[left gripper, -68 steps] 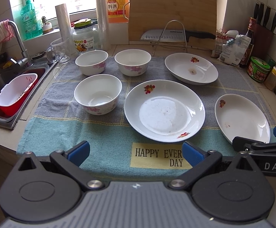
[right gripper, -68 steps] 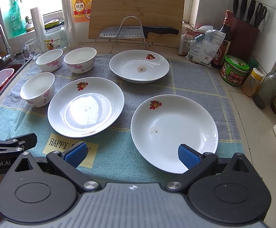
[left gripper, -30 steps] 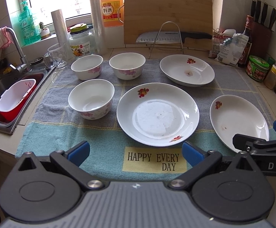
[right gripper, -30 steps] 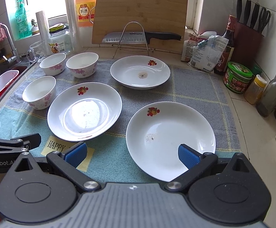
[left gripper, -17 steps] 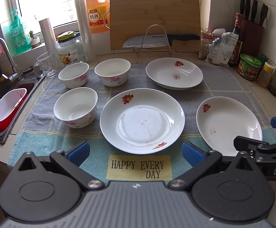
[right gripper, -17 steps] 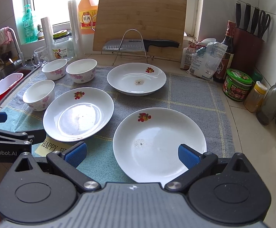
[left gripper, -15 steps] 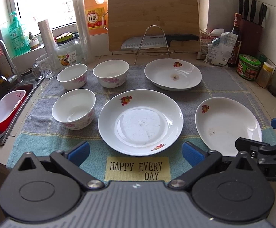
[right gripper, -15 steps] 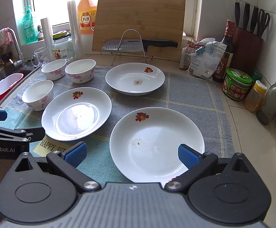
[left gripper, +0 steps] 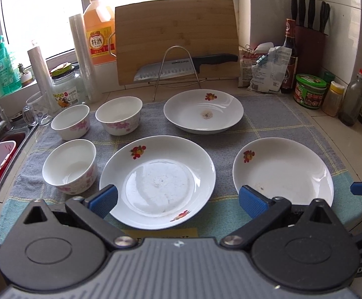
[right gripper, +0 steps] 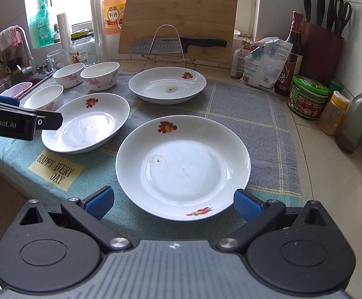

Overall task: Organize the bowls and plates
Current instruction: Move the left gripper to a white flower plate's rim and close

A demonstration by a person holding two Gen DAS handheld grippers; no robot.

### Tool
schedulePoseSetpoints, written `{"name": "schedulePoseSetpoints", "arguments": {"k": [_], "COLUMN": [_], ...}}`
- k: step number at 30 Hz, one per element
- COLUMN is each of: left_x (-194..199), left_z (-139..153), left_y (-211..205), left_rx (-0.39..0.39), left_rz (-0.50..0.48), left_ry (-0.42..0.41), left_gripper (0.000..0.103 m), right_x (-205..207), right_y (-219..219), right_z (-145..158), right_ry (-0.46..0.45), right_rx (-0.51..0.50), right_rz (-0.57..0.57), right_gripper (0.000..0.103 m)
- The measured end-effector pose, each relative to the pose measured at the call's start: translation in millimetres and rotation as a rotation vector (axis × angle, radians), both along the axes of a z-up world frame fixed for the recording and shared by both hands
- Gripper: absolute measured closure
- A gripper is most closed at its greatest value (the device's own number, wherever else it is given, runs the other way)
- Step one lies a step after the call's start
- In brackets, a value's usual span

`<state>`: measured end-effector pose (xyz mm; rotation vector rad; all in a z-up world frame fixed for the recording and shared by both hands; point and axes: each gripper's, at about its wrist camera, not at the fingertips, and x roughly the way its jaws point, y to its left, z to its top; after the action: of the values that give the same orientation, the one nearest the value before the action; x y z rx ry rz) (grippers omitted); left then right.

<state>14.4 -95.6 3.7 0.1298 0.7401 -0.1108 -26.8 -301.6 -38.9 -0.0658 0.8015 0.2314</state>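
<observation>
While both tools hang wide open and empty, we find the right tool [right gripper: 172,203] facing the near plate [right gripper: 183,167] straight ahead, the left tool [left gripper: 177,200] facing the middle plate [left gripper: 157,180]; a third plate [left gripper: 203,111] lies behind, three bowls [left gripper: 69,165] to the left, all on a towel [right gripper: 255,114] over the table; jars crowd the right wall.

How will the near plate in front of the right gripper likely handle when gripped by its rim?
The plate looks glazed and glossy, so probably slippery between the fingers. It seems rigid ceramic, likely chipping if knocked. Its rim lies low on the towel, so pinching it may be awkward.
</observation>
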Motion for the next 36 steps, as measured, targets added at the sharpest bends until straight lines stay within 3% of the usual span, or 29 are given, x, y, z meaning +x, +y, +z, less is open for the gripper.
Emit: {"name": "schedulePoseSetpoints", "arguments": {"k": [7,19,27,36], "left_x": [11.4,51.4,85.8,126.2], "left_z": [-4.7,-20.3,-24.8,-36.1], "left_y": [-7.3,-16.2,-35.8,-69.4], "left_rx": [-0.086,-0.117,-0.086,-0.074], "left_rz": [-0.052,-0.169,-0.323,-0.556], "left_ry": [0.028,0.087,0.110,0.193], "left_gripper": [0.001,0.001,0.001,0.001], "right_x": [3.9,19.5,22.8,18.5], "right_y": [-11.8,-11.2,-11.8,-14.8], "right_z": [-29.9,-67.7,-72.1,-76.2], "right_ry": [0.028,0.019,-0.037,-0.095], "right_rx": [0.005,-0.032,-0.028,-0.013], "right_rz": [-0.015,0.010,0.042,0.063], "right_gripper": [0.000,0.000,0.000,0.000]}}
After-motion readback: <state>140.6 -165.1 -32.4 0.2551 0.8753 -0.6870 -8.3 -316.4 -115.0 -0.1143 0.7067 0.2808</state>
